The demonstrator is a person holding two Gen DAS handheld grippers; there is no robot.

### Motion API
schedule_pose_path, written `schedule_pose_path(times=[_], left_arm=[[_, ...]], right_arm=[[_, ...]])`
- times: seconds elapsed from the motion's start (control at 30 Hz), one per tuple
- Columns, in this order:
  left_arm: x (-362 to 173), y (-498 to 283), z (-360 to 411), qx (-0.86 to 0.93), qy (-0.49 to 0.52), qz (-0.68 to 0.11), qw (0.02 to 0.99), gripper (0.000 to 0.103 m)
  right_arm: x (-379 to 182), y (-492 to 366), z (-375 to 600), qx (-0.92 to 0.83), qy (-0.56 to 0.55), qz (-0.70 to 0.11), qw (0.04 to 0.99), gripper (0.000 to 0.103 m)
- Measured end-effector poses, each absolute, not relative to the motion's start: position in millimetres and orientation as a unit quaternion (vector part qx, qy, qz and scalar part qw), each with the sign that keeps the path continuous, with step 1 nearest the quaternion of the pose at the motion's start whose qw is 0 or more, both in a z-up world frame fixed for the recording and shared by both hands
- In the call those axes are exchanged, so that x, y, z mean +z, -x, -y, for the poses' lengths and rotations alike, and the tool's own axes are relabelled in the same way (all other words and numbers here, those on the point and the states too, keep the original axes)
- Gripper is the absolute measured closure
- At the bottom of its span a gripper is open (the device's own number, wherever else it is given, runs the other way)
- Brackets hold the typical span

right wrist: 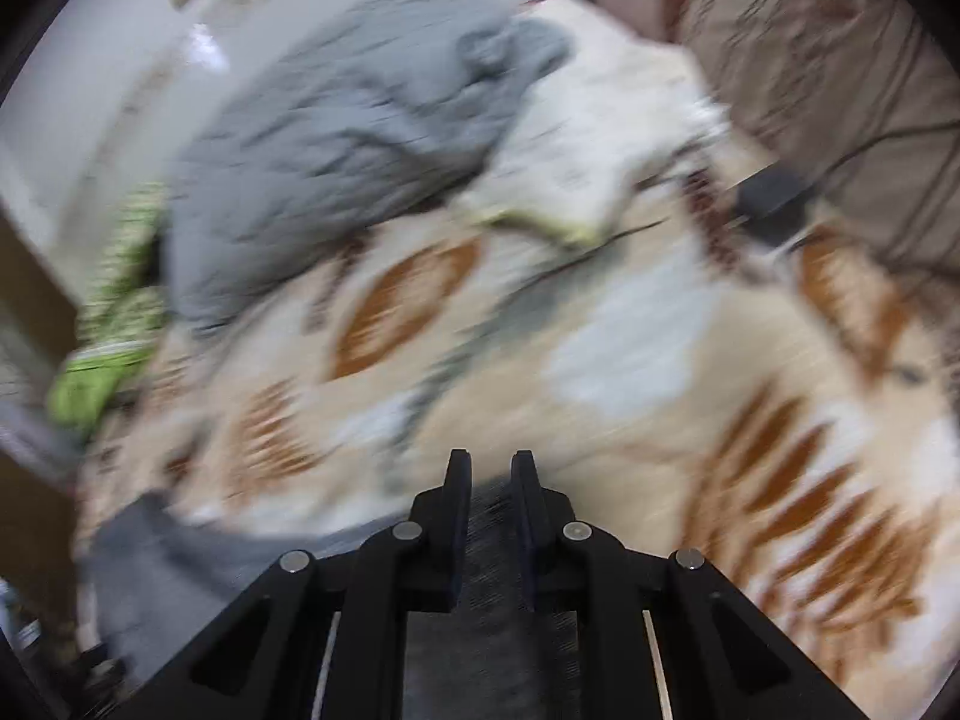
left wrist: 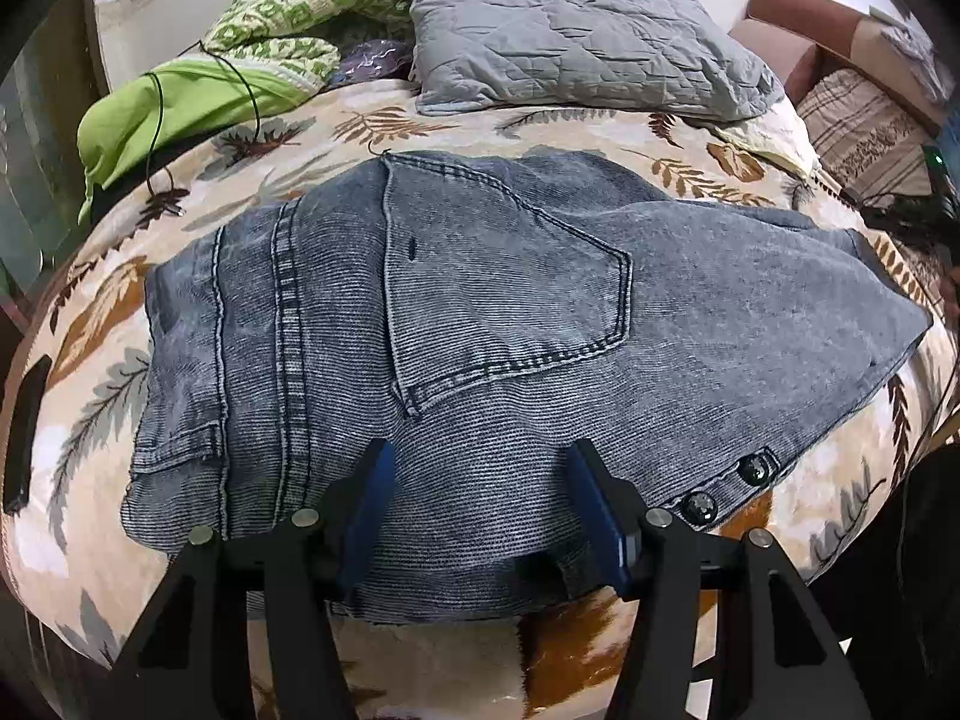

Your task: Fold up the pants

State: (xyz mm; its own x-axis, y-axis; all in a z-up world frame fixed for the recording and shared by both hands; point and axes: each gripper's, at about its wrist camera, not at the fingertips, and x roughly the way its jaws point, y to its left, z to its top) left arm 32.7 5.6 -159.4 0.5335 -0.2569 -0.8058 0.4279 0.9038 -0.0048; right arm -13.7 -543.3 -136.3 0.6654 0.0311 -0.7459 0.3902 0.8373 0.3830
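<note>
Left wrist view: left gripper [left wrist: 480, 480] is seen roughly half open, blue fingers [left wrist: 369, 516] astride the near edge of the pants [left wrist: 480, 312]; no pinch is visible. Pants are laid folded flat on the leaf-print blanket [left wrist: 90, 330], back pocket [left wrist: 504, 282] up, two buttons [left wrist: 699, 507] at the near right edge. Beyond, a grey pillow [left wrist: 570, 36] and green cloth [left wrist: 180, 102] are seen. Right wrist view, heavily blurred: right gripper [right wrist: 491, 468] is nearly closed, grey denim caught between its fingers. Blanket [right wrist: 600, 450] lies beyond, pillow [right wrist: 360, 150] behind it.
</note>
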Motion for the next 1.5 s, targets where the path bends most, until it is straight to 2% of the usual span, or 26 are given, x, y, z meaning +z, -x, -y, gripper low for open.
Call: schedule_pose_path(times=[0.33,0.5,0.67,0.87,1.0,1.3,1.4,1.5], left_arm=[[-160.6,-24.8,-8.9,-0.208,-0.086,-0.451,0.864,0.042],[-162.3,-15.9,-15.6,-0.224,-0.075,-0.453,0.859,0.042],[-163.2,-13.8,-18.8,-0.231,-0.073,-0.454,0.857,0.042],[-163.7,-14.4,-19.7,-0.231,-0.068,-0.455,0.857,0.042],[-163.9,-12.2,-21.7,-0.232,-0.067,-0.453,0.858,0.042],[-162.8,-4.8,-26.2,-0.236,-0.066,-0.451,0.858,0.042],[-162.2,-1.3,-26.8,-0.237,-0.069,-0.449,0.859,0.042],[-160.1,-2.0,-26.3,-0.234,-0.065,-0.449,0.86,0.042]], right_arm=[[-149.4,-2.3,542.0,-0.093,-0.283,-0.473,0.829,0.087],[-160.0,2.4,542.8,-0.097,-0.298,-0.469,0.826,0.087],[-141.1,11.2,527.2,-0.051,-0.316,-0.445,0.837,0.087],[-152.2,-18.1,461.2,0.017,-0.264,-0.513,0.817,0.087],[-181.9,-50.8,437.4,-0.032,-0.208,-0.552,0.807,0.086],[-168.3,-71.9,438.5,-0.073,-0.21,-0.523,0.823,0.086],[-141.0,-60.6,422.9,-0.018,-0.236,-0.482,0.843,0.086],[-123.2,-67.5,392.4,0.05,-0.236,-0.481,0.843,0.086]])
